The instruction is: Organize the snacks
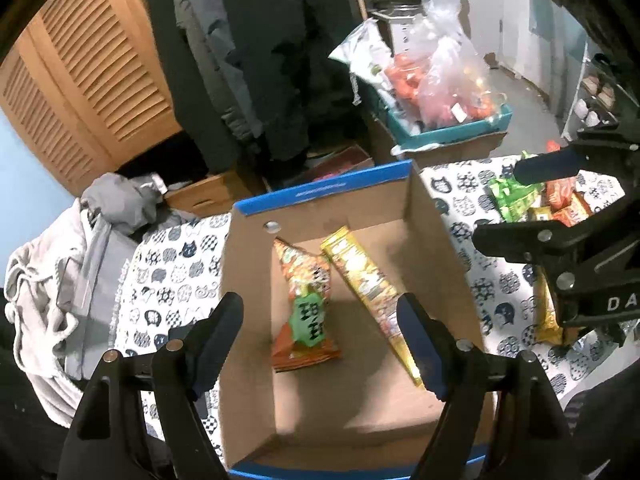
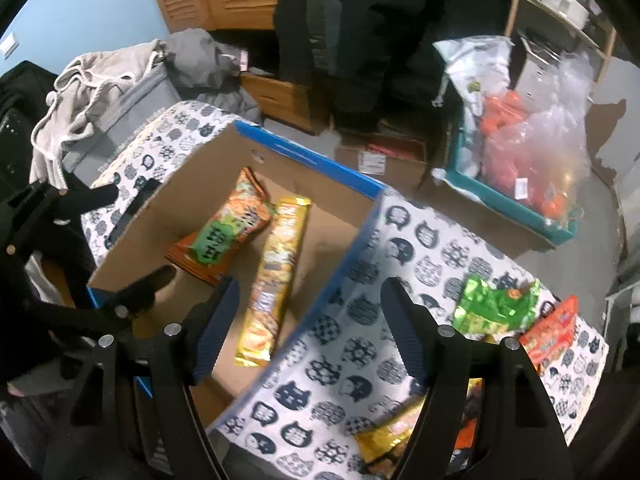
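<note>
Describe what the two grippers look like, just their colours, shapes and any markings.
Both are black plastic. The left gripper has two angled arms studded with round silver rivets, ending in dark navy ribbed pads. The right gripper is built the same way; in the left wrist view its body carries white letters reading "DA". No cables or sleeves are visible.

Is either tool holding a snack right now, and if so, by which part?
Nothing is held. The left tool and right tool are both open and empty; the two snack packets lie loose in the cardboard box.
</note>
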Demonstrator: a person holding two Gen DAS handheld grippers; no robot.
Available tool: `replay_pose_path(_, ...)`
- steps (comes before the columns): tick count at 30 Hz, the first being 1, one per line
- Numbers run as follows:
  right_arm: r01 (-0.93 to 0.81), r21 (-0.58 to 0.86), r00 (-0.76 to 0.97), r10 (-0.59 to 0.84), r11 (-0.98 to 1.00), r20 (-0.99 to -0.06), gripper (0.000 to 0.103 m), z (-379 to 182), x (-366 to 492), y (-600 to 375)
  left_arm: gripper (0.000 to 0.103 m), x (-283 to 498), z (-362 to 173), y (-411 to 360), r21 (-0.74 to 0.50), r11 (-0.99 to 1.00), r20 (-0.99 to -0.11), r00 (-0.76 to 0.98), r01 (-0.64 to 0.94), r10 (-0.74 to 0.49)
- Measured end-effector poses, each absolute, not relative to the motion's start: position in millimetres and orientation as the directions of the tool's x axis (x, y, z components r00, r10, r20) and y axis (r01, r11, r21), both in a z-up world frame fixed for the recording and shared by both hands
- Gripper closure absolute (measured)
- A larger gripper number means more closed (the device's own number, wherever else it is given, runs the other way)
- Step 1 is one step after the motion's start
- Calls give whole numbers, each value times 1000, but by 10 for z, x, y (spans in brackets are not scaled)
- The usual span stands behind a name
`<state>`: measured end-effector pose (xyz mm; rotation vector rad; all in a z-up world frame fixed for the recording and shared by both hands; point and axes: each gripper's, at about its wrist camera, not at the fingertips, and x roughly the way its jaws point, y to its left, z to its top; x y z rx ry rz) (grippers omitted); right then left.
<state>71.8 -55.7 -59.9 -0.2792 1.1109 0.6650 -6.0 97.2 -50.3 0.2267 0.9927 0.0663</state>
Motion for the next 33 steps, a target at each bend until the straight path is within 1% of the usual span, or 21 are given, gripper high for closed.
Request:
replay_pose_path(12, -554, 59, 305, 269, 830, -914, 29, -621, 791, -1357, 23, 71, -487, 382, 185, 971, -839, 539, 150, 77)
replay_pose_path(16, -520, 40, 317, 236, 853, -919, 26, -649, 810, -1698, 23, 101, -535, 99, 167, 965, -853, 521, 202, 39)
replay_pose_path(19, -492, 28, 320, 211, 870, -923, 25, -696, 809, -1950, 23, 127, -593, -121, 155, 958, -868, 496, 242, 16)
replay_pose_path(27, -444, 11, 306, 164, 896, -938, 25, -868, 758, -2497, 23, 241, -730, -525, 131, 947, -894, 447, 293, -14)
replay_pose_path(33, -432, 11, 264, 138, 902, -955, 25, -1085, 756, -2811, 23, 324, -926, -757, 144, 935, -911, 412, 323, -2)
